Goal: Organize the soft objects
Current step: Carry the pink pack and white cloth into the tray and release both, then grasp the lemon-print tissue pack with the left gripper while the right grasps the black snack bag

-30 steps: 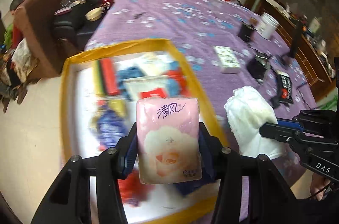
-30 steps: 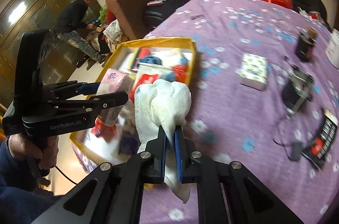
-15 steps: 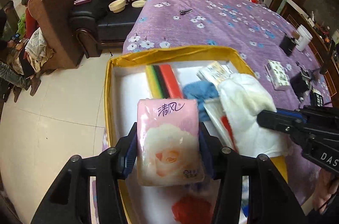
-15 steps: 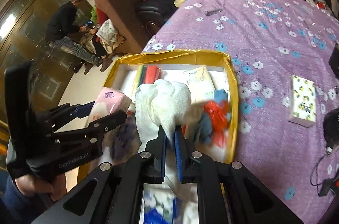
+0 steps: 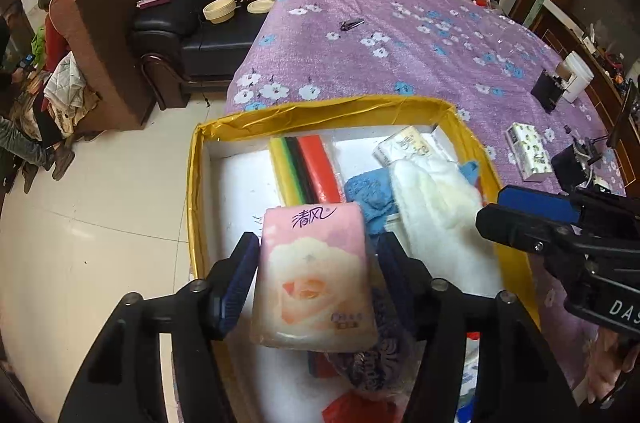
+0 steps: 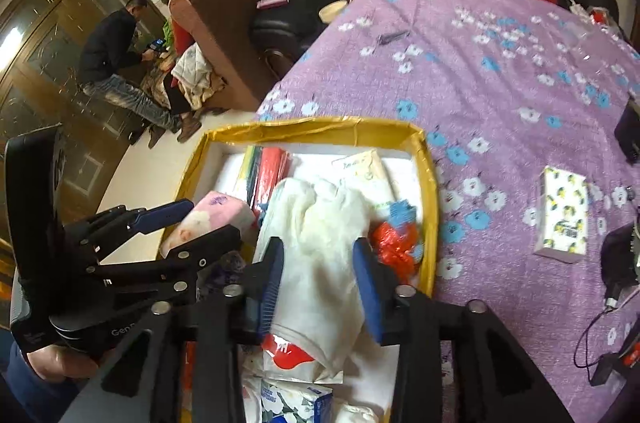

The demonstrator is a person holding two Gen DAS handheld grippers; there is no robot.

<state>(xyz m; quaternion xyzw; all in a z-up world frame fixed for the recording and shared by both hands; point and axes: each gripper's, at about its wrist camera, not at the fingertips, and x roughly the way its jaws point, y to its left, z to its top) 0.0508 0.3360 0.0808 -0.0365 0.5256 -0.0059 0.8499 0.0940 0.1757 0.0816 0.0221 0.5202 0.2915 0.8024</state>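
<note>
While both grippers hang over the yellow box (image 5: 340,111), the left gripper (image 5: 316,259) is opening around the pink tissue pack (image 5: 314,271), and the right gripper (image 6: 320,283) is opening around the white towel (image 6: 320,239), both directly above the box's contents.

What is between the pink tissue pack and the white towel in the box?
In the left wrist view, a blue knitted cloth lies between the pink tissue pack and the white towel.

Your left gripper (image 5: 314,259): black frame, blue pads, silver screws, white "Gen" lettering. Your right gripper (image 6: 320,279): same build, "DAS" marking. Dark blue sleeve (image 6: 28,387).
</note>
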